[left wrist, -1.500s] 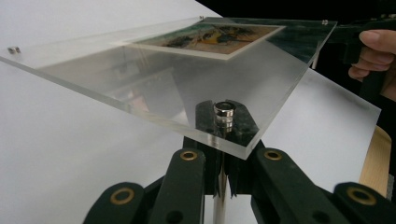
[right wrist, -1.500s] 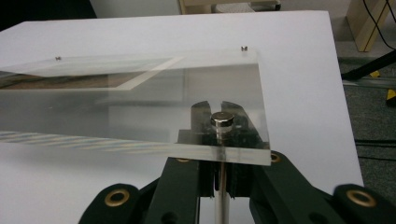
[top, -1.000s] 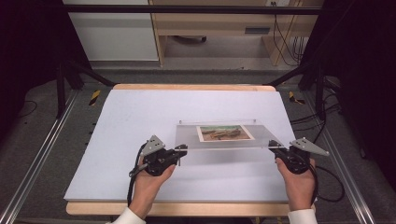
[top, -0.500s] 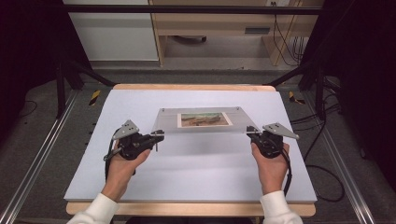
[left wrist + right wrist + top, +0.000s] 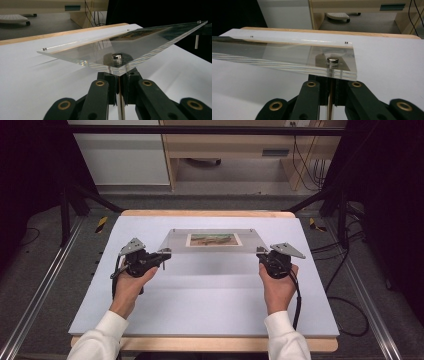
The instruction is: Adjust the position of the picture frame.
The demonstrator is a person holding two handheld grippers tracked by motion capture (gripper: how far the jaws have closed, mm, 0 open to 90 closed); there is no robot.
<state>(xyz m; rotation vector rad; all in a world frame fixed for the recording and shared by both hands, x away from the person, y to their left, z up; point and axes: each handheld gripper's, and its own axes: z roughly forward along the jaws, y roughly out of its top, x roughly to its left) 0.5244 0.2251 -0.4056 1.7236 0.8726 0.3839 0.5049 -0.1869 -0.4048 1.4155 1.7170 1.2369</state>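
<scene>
A clear acrylic picture frame (image 5: 175,242) with a small landscape picture (image 5: 214,239) in its middle hangs level above the white table (image 5: 210,295). My left gripper (image 5: 164,254) is shut on the metal post under the frame's near left corner. My right gripper (image 5: 261,253) is shut on the post under the near right corner. In the left gripper view the jaws (image 5: 119,75) close together just below a silver bolt head (image 5: 116,56) in the frame (image 5: 82,51). The right gripper view shows the same grip (image 5: 331,76) beneath the frame's corner (image 5: 287,56).
The white board lies on a wooden tabletop (image 5: 210,213). Metal rails (image 5: 45,285) run along both sides. A wooden desk (image 5: 235,145) and a white cabinet (image 5: 120,155) stand behind. Cables (image 5: 345,285) trail on the floor at the right.
Both hands have carried the frame away from the person and to the left, towards the table's far middle. Both grips stayed shut.
</scene>
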